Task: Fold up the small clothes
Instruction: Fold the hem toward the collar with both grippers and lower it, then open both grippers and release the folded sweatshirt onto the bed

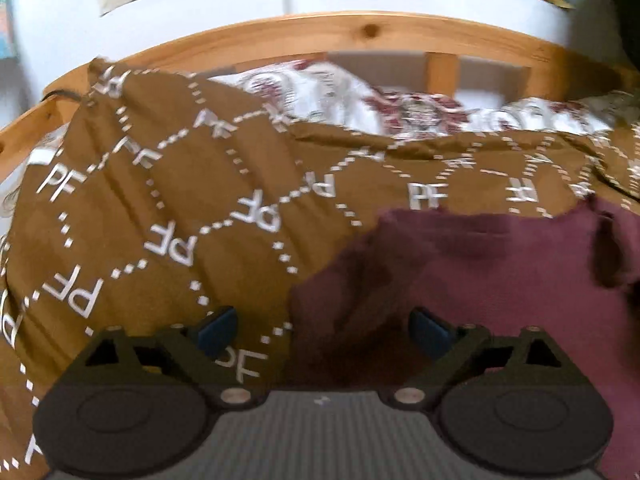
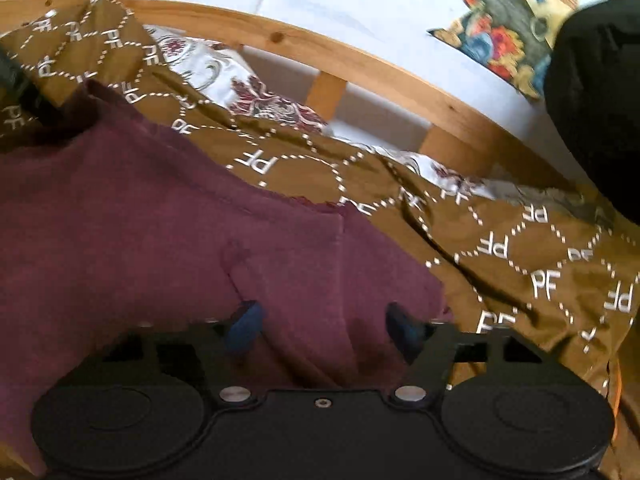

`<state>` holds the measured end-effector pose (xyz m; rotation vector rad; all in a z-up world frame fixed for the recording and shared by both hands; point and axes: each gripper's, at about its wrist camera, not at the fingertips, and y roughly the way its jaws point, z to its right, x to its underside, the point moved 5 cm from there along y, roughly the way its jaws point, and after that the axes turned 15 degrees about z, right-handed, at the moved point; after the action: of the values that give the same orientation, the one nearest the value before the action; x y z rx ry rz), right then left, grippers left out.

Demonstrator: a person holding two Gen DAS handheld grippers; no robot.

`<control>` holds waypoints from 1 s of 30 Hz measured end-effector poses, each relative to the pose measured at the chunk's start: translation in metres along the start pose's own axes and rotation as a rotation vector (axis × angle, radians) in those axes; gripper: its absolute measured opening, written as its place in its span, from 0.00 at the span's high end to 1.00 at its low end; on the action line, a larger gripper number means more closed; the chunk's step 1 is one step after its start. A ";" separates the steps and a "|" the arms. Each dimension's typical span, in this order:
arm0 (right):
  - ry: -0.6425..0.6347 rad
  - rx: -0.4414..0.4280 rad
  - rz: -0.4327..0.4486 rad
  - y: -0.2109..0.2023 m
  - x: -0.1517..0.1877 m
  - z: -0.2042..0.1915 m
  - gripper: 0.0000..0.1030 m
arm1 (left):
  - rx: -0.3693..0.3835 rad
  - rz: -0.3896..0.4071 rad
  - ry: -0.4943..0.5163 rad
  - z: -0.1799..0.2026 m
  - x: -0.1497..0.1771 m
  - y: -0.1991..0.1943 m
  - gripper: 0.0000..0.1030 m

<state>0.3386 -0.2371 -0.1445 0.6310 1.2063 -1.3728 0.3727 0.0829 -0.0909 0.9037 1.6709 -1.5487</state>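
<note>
Left wrist view is smeared with motion blur, yet the left gripper (image 1: pixel 322 330) shows its 2 blue-tipped fingers (image 1: pixel 218 330) spread wide apart with nothing pinched between them. Under and ahead of it lies a maroon garment (image 1: pixel 480 276), spread over a brown blanket (image 1: pixel 160 200) printed with white "PF" letters and dotted diamonds. The garment's left edge runs roughly between the 2 fingertips, so one tip hangs over blanket and the other over maroon cloth; whether either tip touches fabric cannot be told. The garment is cut off at the right and bottom edges of this view, and a dark fold near its far right corner is too blurred to read. Behind the blanket a white pillow with red floral print (image 1: pixel 400 108) peeks out, partly covered, in front of a wooden bed rail (image 1: pixel 360 32) and a pale wall. In the right wrist view the right gripper (image 2: pixel 324 326) also has its 2 blue tips (image 2: pixel 244 330) held well apart, gripping nothing, both over the maroon garment, near its right-hand edge. A seam runs up the cloth between the tips. The garment's left part runs out of frame, so its full shape stays unclear. A dark shape at the upper left (image 2: pixel 20 84), overlapping the garment's far corner, is too blurred to name.
</note>
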 end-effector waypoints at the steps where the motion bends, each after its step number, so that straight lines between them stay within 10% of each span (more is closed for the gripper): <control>1: 0.029 0.008 0.004 0.000 0.000 0.005 0.82 | -0.014 -0.003 -0.026 -0.004 0.000 0.003 0.10; 14: 0.608 0.311 0.002 -0.010 0.031 0.112 0.92 | -0.051 0.058 -0.223 -0.037 -0.009 0.005 0.11; 21: 0.564 0.295 0.043 -0.032 0.019 0.104 0.39 | 0.013 0.103 -0.219 -0.032 -0.015 -0.028 0.01; 30: 0.498 0.218 0.139 -0.098 -0.012 0.066 0.01 | 0.101 0.118 -0.243 -0.018 -0.002 -0.100 0.01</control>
<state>0.2664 -0.3094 -0.0831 1.2415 1.3763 -1.2767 0.2885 0.0959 -0.0347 0.8140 1.3562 -1.6040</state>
